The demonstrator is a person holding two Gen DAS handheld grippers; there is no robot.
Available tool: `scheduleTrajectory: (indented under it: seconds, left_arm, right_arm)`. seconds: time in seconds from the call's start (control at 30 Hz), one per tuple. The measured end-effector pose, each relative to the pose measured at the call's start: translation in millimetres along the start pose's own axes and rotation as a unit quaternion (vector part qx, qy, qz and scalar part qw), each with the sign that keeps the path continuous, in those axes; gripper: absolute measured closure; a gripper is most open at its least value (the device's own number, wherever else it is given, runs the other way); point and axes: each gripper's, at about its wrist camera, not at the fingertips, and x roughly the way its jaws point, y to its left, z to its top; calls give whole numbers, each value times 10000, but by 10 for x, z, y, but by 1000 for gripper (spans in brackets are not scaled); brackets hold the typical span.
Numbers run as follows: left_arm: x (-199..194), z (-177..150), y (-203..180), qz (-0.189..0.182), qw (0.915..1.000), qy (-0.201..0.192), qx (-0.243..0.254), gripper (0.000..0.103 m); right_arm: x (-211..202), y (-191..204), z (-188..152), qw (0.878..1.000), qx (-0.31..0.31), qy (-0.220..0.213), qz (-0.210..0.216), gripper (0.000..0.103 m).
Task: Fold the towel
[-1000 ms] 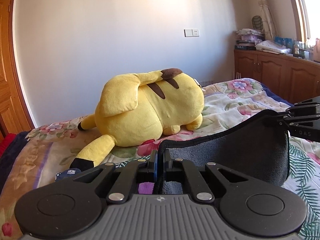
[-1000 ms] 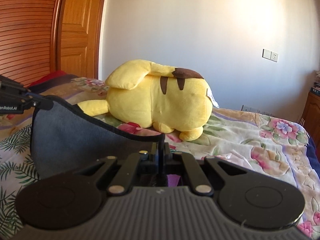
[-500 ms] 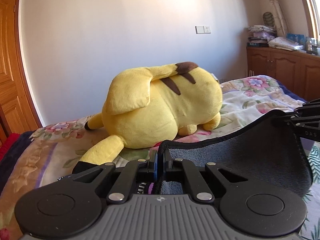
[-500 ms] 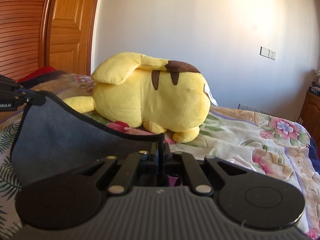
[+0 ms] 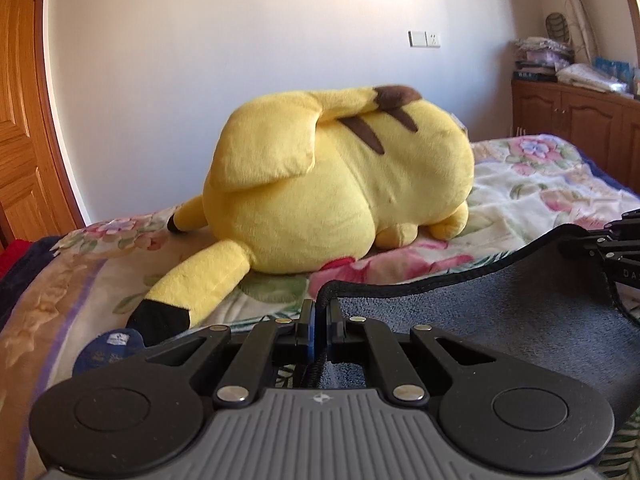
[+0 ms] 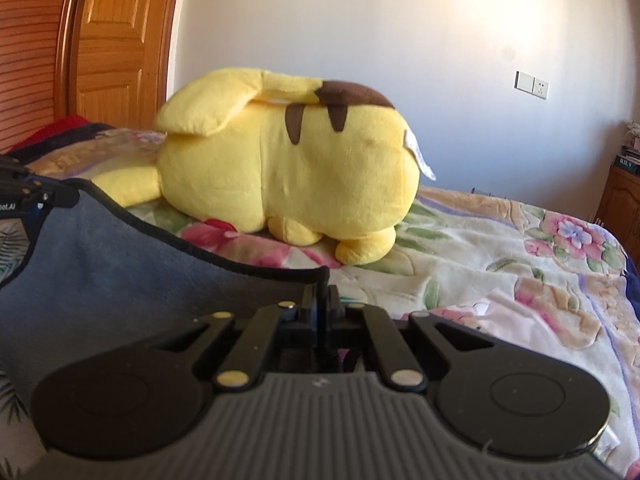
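Observation:
A dark grey towel with a black hem hangs stretched between my two grippers above the bed. My left gripper is shut on one top corner of the towel. My right gripper is shut on the other top corner of the towel. The right gripper also shows at the right edge of the left wrist view, and the left gripper at the left edge of the right wrist view. The towel's lower part is hidden behind the gripper bodies.
A big yellow plush toy lies on the floral bedspread just beyond the towel; it also shows in the right wrist view. A wooden door stands at the left, a wooden cabinet with stacked items at the right.
Both grippers have carried the towel's top edge forward toward the plush toy, which now looks bigger and closer. Both stay shut on their corners.

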Motion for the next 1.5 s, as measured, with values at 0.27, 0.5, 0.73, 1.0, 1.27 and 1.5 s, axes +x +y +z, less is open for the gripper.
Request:
scheduleTrajectory:
  seconds: [0.27, 0.5, 0.73, 1.0, 1.27, 1.5]
  left_arm:
    - [201, -221, -50, 69, 9997, 209, -51, 103]
    - [265, -241, -69, 65, 9997, 244, -36, 103]
    - [202, -254, -56, 63, 9993, 300, -215, 66]
    - [-184, -278, -112, 12, 9987, 333, -376, 61]
    - [-587, -83, -208, -12, 9992, 277, -282, 61]
    - [-985, -54, -234, -4, 9990, 308, -329, 61]
  right_arm:
    - [171, 28, -141, 9996, -55, 252, -70, 99]
    - [231, 30, -211, 9994, -55, 312, -99, 98]
    - [208, -11, -217, 9993, 5, 334, -169, 49]
    - [-140, -29, -150, 9990, 265, 342, -73, 49]
    - [-602, 32, -96, 9988, 386, 292, 48, 49]
    - [-973, 97, -118, 9983, 497, 277, 109, 49]
